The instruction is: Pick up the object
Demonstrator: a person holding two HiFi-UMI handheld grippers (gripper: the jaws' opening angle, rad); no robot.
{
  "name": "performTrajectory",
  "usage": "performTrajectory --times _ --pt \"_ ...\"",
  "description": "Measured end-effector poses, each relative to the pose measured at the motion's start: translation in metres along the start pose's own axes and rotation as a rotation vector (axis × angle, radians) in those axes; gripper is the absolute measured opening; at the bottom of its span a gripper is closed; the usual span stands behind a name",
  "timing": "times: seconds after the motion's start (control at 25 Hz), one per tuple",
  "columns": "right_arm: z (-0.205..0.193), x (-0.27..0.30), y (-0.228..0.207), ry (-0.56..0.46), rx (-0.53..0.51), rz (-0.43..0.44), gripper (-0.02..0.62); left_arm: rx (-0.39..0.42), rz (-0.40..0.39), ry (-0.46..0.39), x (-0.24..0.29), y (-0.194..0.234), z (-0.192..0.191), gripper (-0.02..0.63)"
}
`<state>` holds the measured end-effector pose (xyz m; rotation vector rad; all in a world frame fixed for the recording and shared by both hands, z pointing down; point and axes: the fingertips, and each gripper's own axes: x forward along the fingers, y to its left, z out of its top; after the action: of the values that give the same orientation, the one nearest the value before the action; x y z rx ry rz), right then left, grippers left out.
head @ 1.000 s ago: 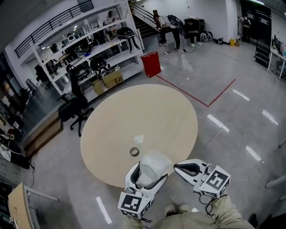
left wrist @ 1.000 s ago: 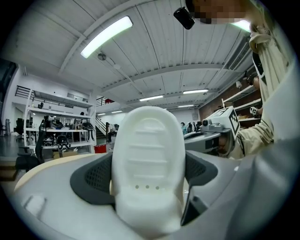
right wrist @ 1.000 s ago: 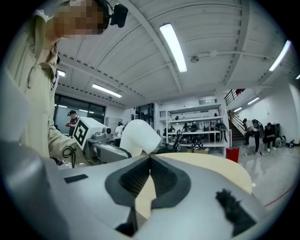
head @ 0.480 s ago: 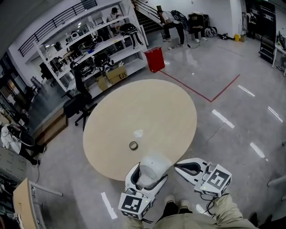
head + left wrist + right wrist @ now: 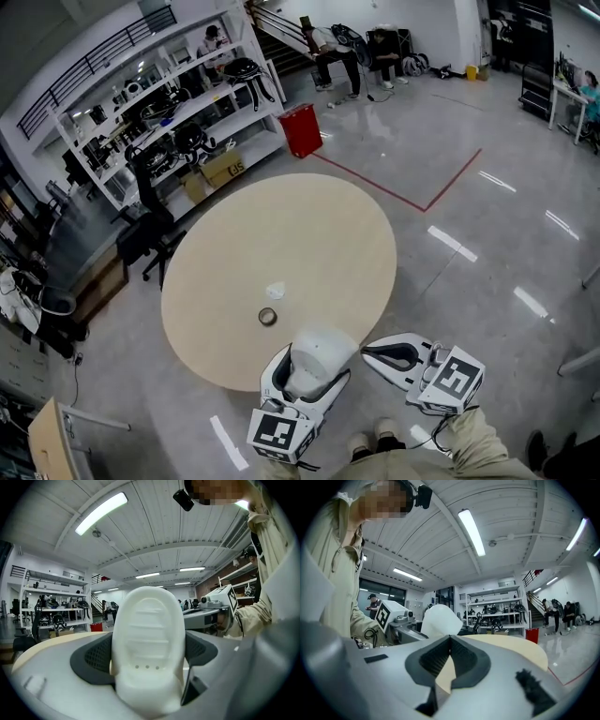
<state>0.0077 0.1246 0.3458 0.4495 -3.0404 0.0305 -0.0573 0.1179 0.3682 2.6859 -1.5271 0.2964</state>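
Counter (image 5: 281, 234): pale wood-look top, matt, smooth.
Floor (image 5: 450, 187): grey, high gloss, mirrors ceiling lights.
White object (image 5: 147, 616): matt moulded plastic, shallow ribs.
Left tongs (image 5: 147, 644), right tongs (image 5: 449, 641): smooth grey-white plastic shells.
Pads (image 5: 433, 660): dark, fine mesh texture, rubbery look.
Trousers (image 5: 473, 450): beige cloth.
Shelving (image 5: 192, 101): white painted metal.

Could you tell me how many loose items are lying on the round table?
2: a tape roll near the table's near edge and a small white scrap just beyond it. The left gripper's white object could hide a bit of that edge.
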Motion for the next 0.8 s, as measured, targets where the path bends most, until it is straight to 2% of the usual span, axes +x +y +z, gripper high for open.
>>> performTrajectory --times 0.16,0.8 --pt "0.006 -0.002 -0.005 -0.011 -0.016 -0.031 0.002 -0.004 0.001 0.002 0.002 0.001 0.001 0.456" --pt "0.008 0.009 0.002 0.01 -0.045 -0.02 0.002 -0.005 0.006 -0.025 -0.003 0.013 0.002 0.456"
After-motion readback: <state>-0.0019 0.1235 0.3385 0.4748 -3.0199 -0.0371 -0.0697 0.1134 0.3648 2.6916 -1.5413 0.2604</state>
